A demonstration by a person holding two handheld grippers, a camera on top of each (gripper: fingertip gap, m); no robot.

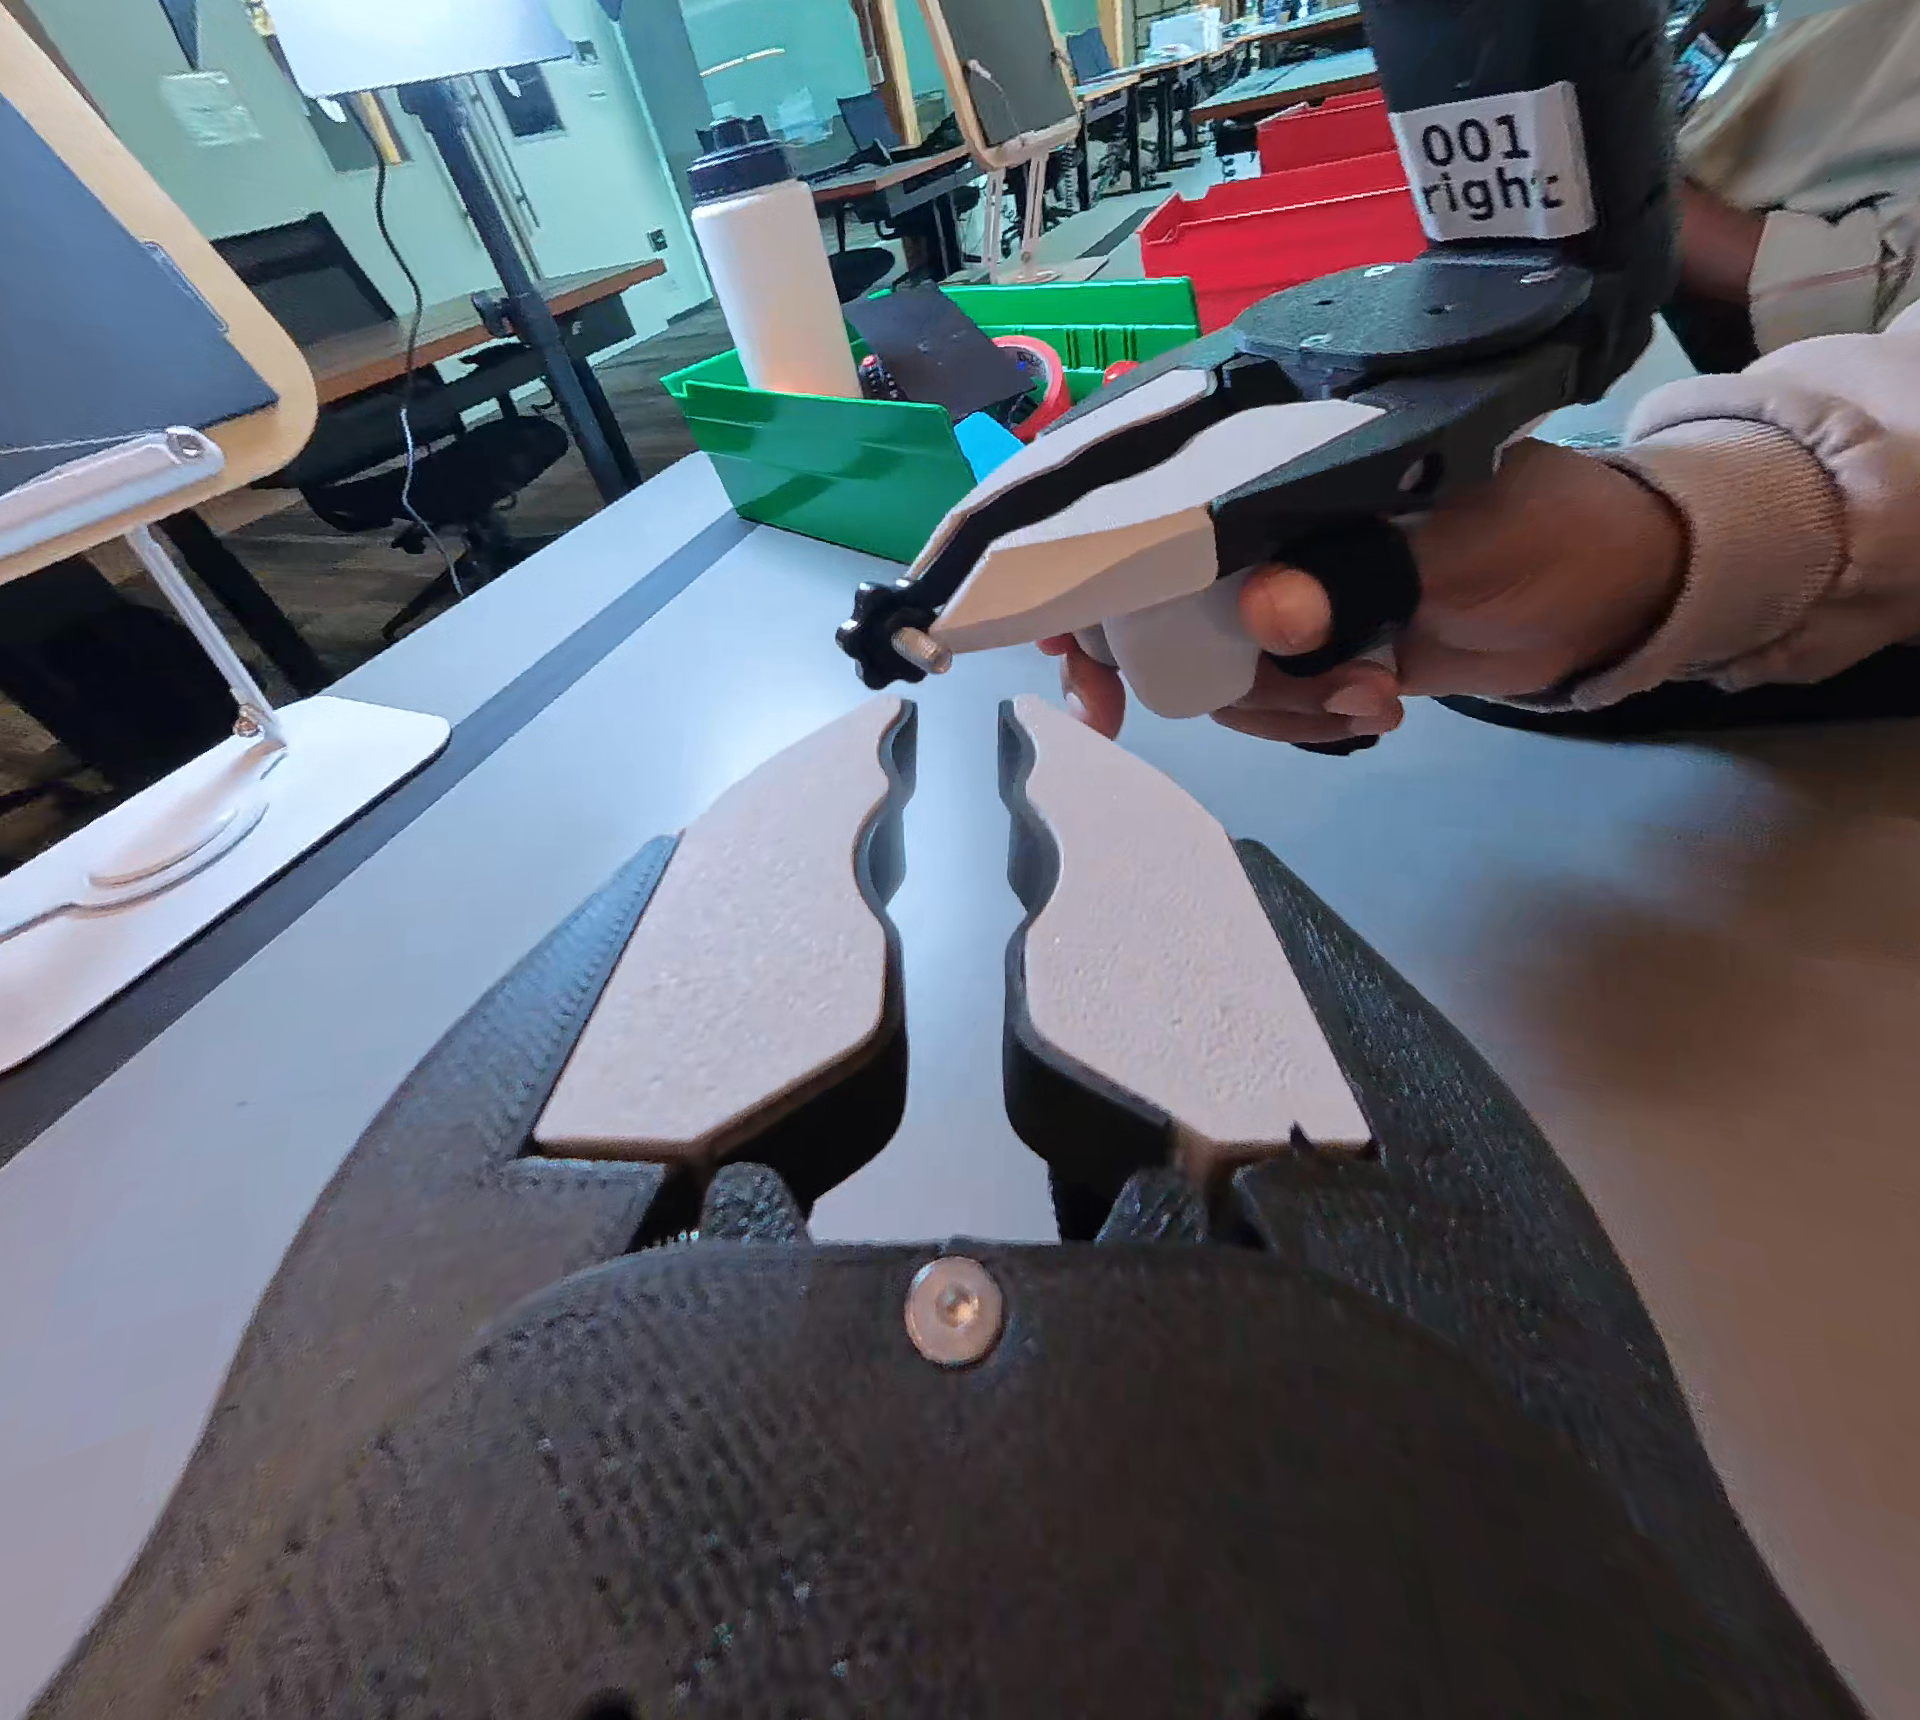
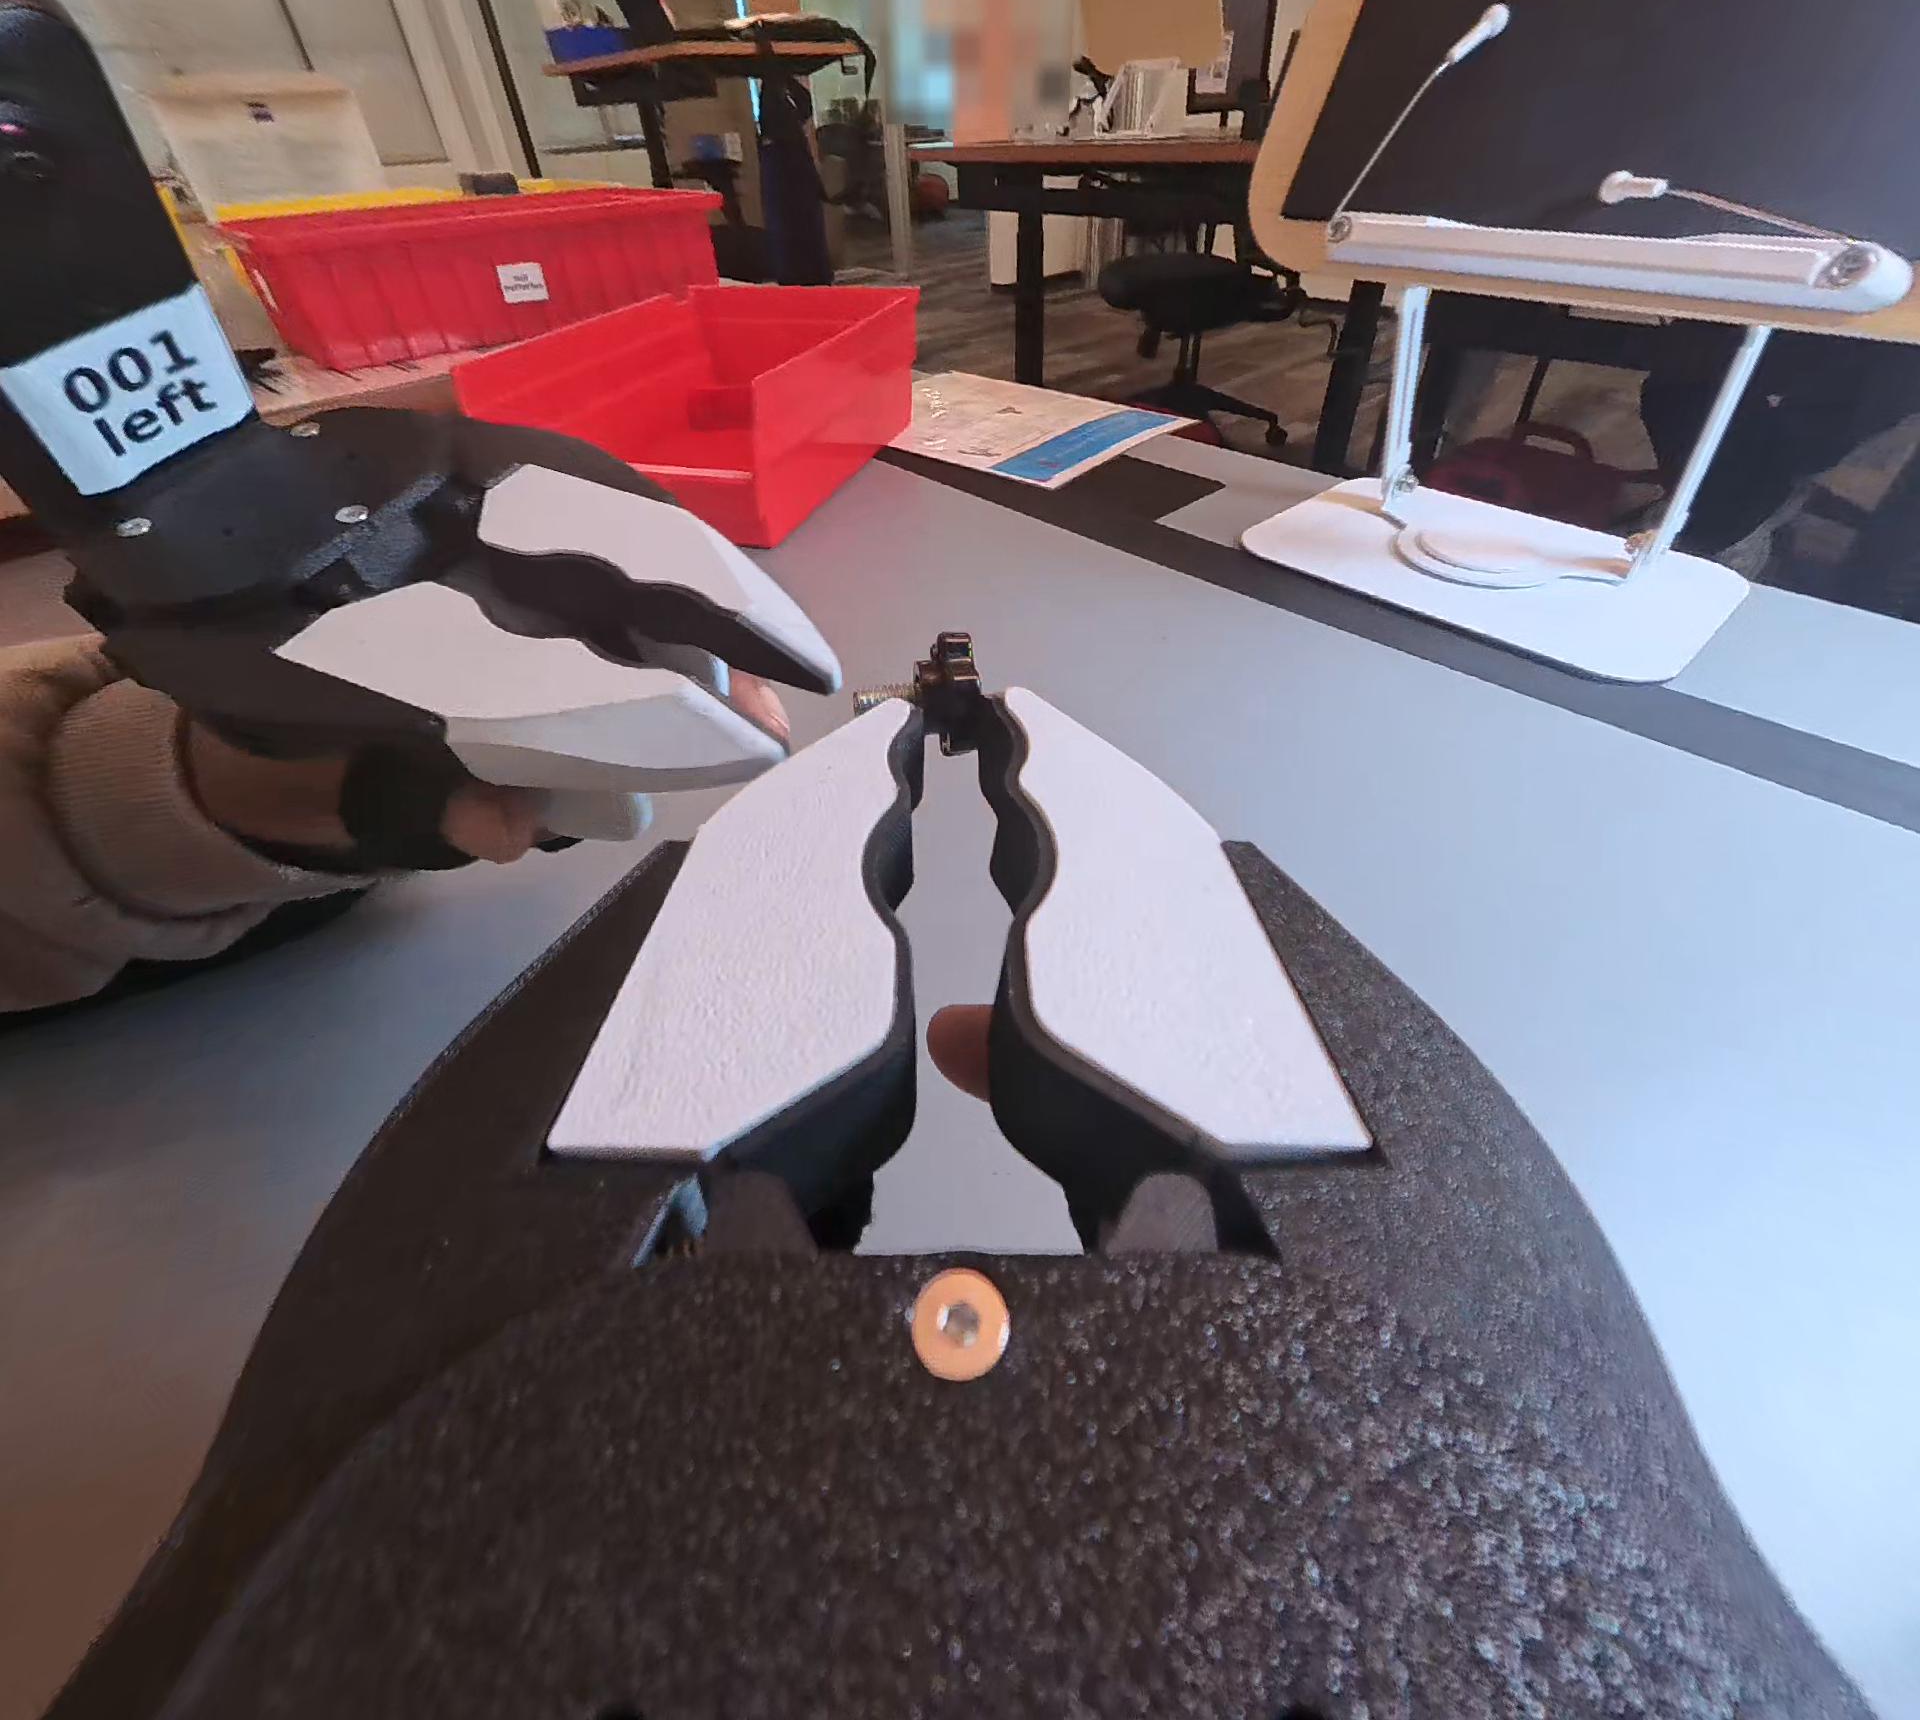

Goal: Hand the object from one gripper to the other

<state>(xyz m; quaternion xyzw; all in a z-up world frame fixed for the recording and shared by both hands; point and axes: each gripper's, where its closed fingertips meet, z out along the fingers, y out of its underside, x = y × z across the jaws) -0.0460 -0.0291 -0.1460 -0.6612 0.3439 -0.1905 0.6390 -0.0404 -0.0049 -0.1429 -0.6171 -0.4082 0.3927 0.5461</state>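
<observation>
The object is a small black star knob (image 1: 881, 637) with a threaded metal stud. My right gripper (image 2: 956, 702) is shut on the knob (image 2: 950, 691) at its fingertips, and the stud points left. In the left wrist view the right gripper (image 1: 930, 631) reaches in from the right, held above the grey table (image 1: 1351, 839). My left gripper (image 1: 956, 714) is open and empty, with its tips just below and in front of the knob, not touching it. In the right wrist view the left gripper (image 2: 805, 704) comes in from the left, its tips close to the stud.
A green bin (image 1: 831, 455) with a white bottle (image 1: 769, 288) and a red tape roll stands behind the knob. Red bins (image 2: 707, 413) and a paper sheet (image 2: 1039, 423) lie at the table's far side. A white stand base (image 2: 1507, 579) holds a tilted panel. My two grippers' fingertips are within a few centimetres of each other.
</observation>
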